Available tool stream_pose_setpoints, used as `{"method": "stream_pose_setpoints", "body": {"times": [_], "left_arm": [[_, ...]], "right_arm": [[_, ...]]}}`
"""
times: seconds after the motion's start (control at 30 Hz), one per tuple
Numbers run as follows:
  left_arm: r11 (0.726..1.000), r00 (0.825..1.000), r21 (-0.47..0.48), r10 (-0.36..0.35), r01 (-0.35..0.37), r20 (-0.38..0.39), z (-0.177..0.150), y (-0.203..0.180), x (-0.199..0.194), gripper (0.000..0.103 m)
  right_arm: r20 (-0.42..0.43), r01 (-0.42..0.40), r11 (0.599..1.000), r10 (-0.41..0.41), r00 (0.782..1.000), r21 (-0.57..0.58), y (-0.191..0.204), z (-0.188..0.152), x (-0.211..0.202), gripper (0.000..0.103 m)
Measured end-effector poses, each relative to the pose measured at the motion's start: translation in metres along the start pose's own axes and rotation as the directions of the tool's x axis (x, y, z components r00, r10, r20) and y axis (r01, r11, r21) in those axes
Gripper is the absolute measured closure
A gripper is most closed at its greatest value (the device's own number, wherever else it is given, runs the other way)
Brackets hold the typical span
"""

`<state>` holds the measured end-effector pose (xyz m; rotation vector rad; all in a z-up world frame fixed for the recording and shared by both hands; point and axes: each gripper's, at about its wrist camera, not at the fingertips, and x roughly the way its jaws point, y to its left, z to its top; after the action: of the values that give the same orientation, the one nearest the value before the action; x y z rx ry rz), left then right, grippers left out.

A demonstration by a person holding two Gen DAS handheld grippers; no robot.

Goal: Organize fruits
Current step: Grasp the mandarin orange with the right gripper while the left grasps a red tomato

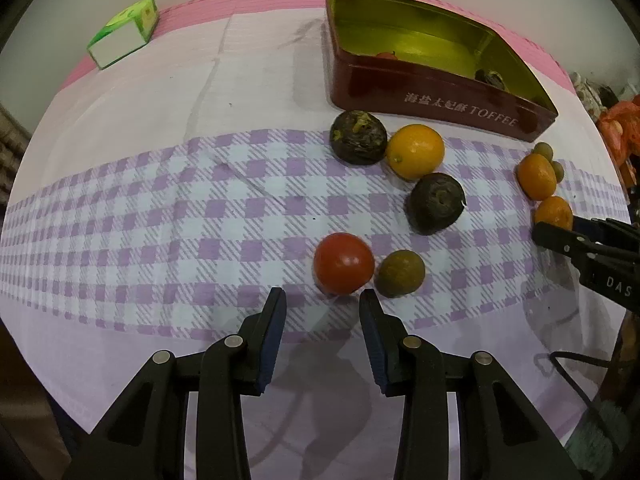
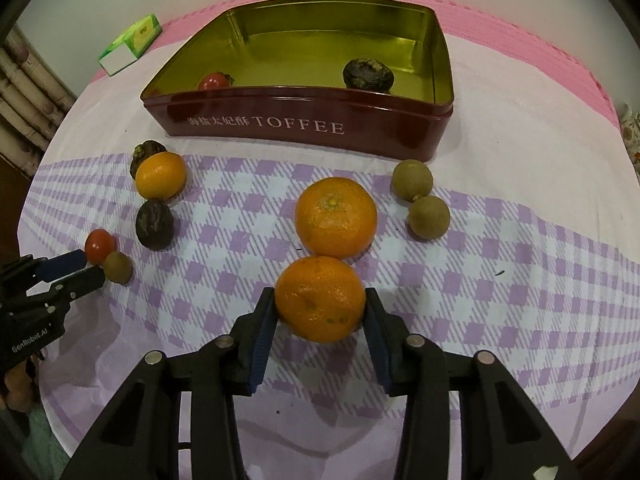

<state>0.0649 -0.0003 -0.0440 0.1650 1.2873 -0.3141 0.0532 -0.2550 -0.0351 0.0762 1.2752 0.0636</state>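
Your right gripper [image 2: 320, 312] is pinching the near round orange tangerine [image 2: 320, 298]; your left gripper [image 1: 323, 300] sits spread, empty, just short of the small red tomato [image 1: 343, 263].

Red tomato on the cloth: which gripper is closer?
Left. The left gripper sits just short of the tomato, fingers empty; the right gripper is off to the side, around an orange.

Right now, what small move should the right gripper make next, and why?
Probably lift the orange toward the tin. The right gripper has its fingers on both sides of it, and the tin already holds a tomato.
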Motion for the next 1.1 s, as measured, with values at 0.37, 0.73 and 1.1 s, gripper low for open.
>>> {"method": "stream_pose_setpoints", "body": {"times": [0.37,0.73,1.1], "left_arm": [[1.0,1.0,0.005,-0.008,0.008,0.008,-0.001,-0.004,0.001,0.064],[1.0,1.0,-0.003,-0.005,0.005,0.018,0.006,-0.01,0.008,0.064],[1.0,1.0,-0.011,-0.011,0.012,0.008,0.006,-0.006,0.016,0.064]], "right_arm": [[-0.003,0.014,0.998,-0.014,1.0,0.063,-0.017,0.001,-0.002,0.064],[-0.002,0.011,0.998,-0.011,1.0,0.068,-0.018,-0.001,-0.004,0.064],[-0.001,0.011,0.998,-0.011,1.0,0.068,-0.02,-0.004,-0.003,0.064]]}}
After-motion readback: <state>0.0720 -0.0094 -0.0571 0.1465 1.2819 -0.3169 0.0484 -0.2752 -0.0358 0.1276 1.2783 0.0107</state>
